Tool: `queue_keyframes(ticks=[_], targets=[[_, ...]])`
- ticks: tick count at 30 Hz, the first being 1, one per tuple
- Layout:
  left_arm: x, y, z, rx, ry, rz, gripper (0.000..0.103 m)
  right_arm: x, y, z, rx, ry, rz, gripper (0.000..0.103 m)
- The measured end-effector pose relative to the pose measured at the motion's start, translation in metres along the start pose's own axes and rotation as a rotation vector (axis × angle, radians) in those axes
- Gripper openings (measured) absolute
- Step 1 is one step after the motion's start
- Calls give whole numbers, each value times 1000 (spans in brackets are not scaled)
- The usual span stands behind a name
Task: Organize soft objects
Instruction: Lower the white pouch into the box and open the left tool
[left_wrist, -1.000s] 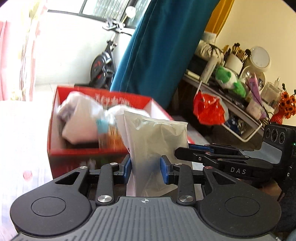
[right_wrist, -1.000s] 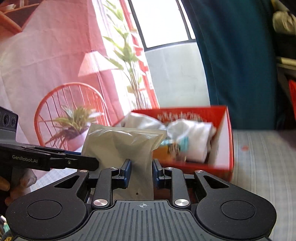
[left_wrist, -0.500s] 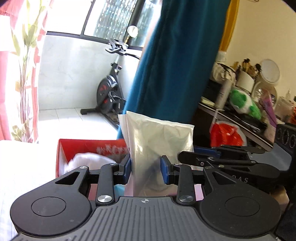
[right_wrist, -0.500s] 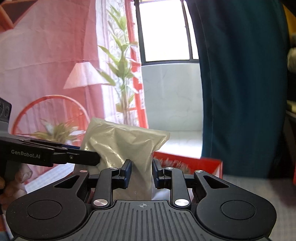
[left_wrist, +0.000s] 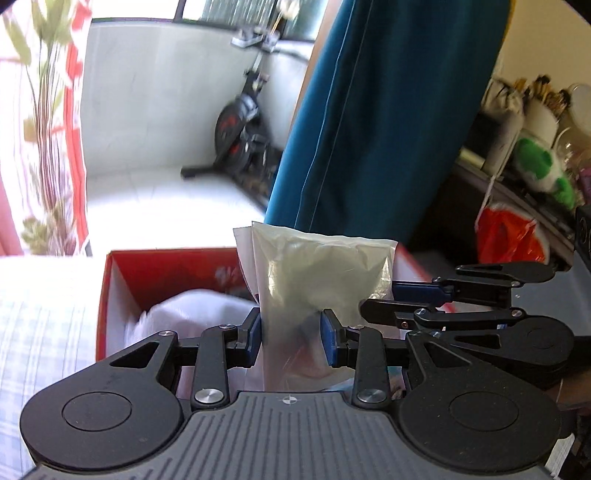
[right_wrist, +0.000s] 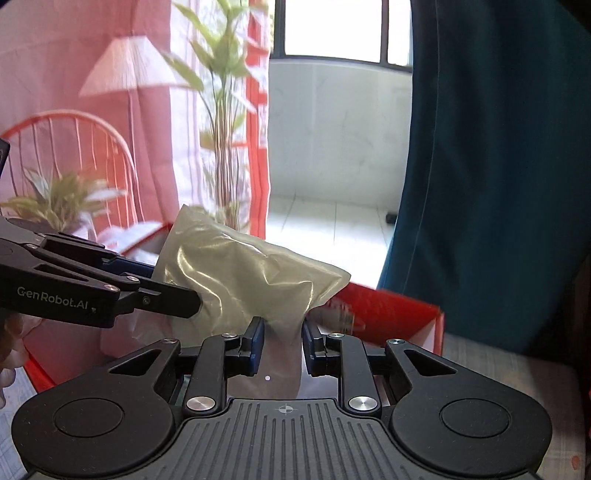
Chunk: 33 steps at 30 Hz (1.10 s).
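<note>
Both grippers are shut on one soft translucent plastic pouch (left_wrist: 321, 273). My left gripper (left_wrist: 291, 332) pinches its lower part, and the right gripper's black fingers (left_wrist: 461, 310) reach in from the right. In the right wrist view the pouch (right_wrist: 243, 280) is pinched by my right gripper (right_wrist: 282, 345), with the left gripper's fingers (right_wrist: 110, 291) at its left side. The pouch hangs above the red box (left_wrist: 122, 280), which holds a white soft bundle (left_wrist: 192, 310). The box also shows behind the pouch in the right wrist view (right_wrist: 391, 314).
The box stands on a pale checked cloth (left_wrist: 44, 332). A teal curtain (left_wrist: 388, 110) hangs behind. A cluttered shelf with a red bag (left_wrist: 506, 232) is at the right. An exercise bike (left_wrist: 240, 125) and a pink curtain with plants (right_wrist: 92, 147) lie beyond.
Both grippers lifted the pouch and tilted up, then came back down a little. The box dropped low in view and its contents are mostly hidden behind the pouch.
</note>
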<state>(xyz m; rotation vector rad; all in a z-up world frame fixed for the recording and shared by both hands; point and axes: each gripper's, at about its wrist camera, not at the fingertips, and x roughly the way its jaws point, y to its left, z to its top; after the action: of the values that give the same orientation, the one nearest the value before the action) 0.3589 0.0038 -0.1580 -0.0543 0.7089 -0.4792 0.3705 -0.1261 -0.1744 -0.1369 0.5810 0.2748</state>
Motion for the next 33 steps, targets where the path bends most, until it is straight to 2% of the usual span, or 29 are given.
queue_keyframes(ticks=[4, 9, 11, 12, 13, 16, 19, 23, 25, 28, 30, 32, 33], targets=[[12, 7, -4, -33, 74, 33, 37, 19, -1, -6, 8, 104, 8, 17], [14, 12, -3, -51, 82, 35, 40, 30, 2, -7, 8, 153, 7, 17], [16, 10, 0, -44, 81, 45, 44, 32, 2, -5, 13, 166, 2, 17], [15, 10, 2, -40, 79, 50, 52, 33, 2, -5, 20, 170, -3, 17], [13, 9, 2, -36, 75, 49, 60, 28, -3, -6, 28, 172, -9, 17], [6, 3, 1, -24, 53, 55, 74, 24, -8, -7, 49, 156, -35, 18], [-6, 1, 1, -3, 21, 76, 84, 15, -9, -7, 61, 104, -65, 21], [-27, -7, -2, 47, -16, 103, 90, -6, -11, -5, 76, 28, -73, 24], [-36, -11, -4, 72, -29, 119, 93, -17, -11, -5, 86, 12, -68, 29], [-50, -17, -9, 93, -50, 136, 99, -33, -9, -8, 84, -7, -59, 47], [-58, -20, -13, 99, -59, 149, 100, -43, -5, -11, 76, -19, -61, 65], [-67, -21, -19, 100, -66, 157, 102, -53, -1, -15, 71, -31, -61, 75], [-70, -23, -21, 102, -68, 159, 103, -57, 1, -17, 70, -34, -60, 85]])
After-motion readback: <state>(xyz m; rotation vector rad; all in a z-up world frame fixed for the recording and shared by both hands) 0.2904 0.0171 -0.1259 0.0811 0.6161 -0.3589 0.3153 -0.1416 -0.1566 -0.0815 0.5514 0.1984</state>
